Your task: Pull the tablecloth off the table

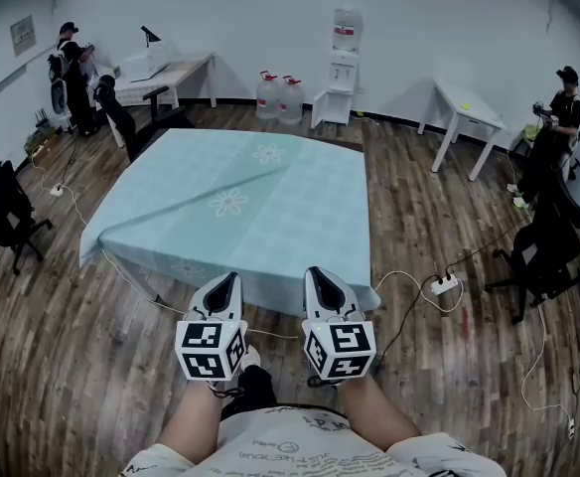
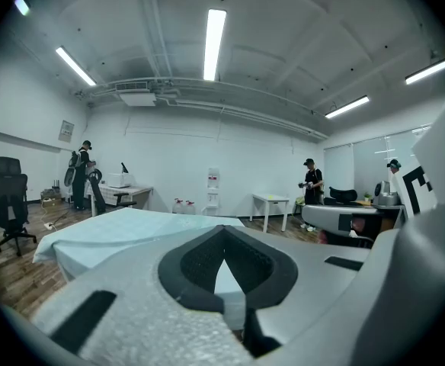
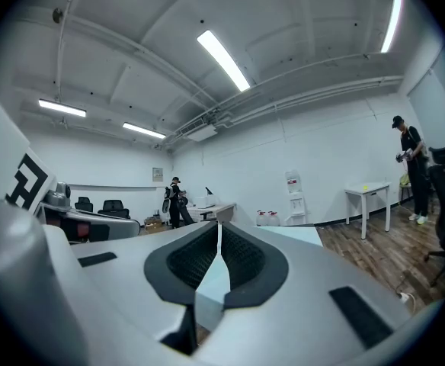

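Observation:
A light blue tablecloth (image 1: 240, 192) with flower prints covers the table in the head view, creased along its left part and hanging over the near edge. My left gripper (image 1: 226, 278) and right gripper (image 1: 319, 272) sit side by side at that near edge, both pointing away from me. In the left gripper view the left gripper (image 2: 223, 229) is shut, with a strip of the tablecloth (image 2: 123, 231) pinched between its dark pads. The right gripper (image 3: 219, 226) is likewise shut on a fold of the tablecloth (image 3: 299, 235).
A power strip (image 1: 443, 284) with cables lies on the wood floor at the right. Black office chairs stand at the left (image 1: 2, 207) and right (image 1: 543, 237). A small white table (image 1: 466, 102), water dispenser (image 1: 342, 68), bottles (image 1: 278, 95) and a desk (image 1: 166, 73) line the far wall.

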A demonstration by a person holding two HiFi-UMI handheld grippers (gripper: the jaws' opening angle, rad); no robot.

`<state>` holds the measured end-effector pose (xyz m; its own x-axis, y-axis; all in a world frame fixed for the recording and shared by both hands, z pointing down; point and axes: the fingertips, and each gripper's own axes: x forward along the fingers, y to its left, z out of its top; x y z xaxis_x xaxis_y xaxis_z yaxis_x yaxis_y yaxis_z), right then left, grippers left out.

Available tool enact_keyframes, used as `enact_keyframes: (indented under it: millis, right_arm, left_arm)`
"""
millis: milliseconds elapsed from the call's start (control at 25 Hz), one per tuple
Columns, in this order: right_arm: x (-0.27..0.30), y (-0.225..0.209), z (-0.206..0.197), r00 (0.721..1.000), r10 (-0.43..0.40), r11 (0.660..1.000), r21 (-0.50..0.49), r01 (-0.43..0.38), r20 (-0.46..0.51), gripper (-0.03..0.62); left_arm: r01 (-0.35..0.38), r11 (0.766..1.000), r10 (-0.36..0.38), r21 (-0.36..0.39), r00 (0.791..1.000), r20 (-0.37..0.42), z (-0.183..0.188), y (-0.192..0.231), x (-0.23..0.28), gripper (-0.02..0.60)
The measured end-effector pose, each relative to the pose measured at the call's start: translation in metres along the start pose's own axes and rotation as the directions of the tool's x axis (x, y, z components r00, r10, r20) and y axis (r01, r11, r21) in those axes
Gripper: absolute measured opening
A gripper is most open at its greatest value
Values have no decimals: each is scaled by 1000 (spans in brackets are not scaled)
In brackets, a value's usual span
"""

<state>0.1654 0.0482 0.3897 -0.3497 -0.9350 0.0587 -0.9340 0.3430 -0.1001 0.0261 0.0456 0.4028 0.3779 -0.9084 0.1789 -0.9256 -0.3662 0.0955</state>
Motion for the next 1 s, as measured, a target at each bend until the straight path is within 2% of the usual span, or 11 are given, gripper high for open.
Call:
enact_keyframes:
  millis: [280, 720, 1000]
  right_arm:
    - [82, -12, -5, 999, -36, 999, 2, 36, 6, 15]
    - [232, -2, 8, 999, -38, 998, -40, 37, -7, 14]
    - [313, -20, 1, 993, -115, 993, -32, 114, -23, 15]
  left_arm:
    - [15, 999, -16, -33, 1000, -15, -1, 52, 68, 11]
    - [34, 998, -36, -60, 999, -37, 30, 161, 179, 11]
    - [15, 996, -22, -85, 996, -82, 26, 232, 239, 11]
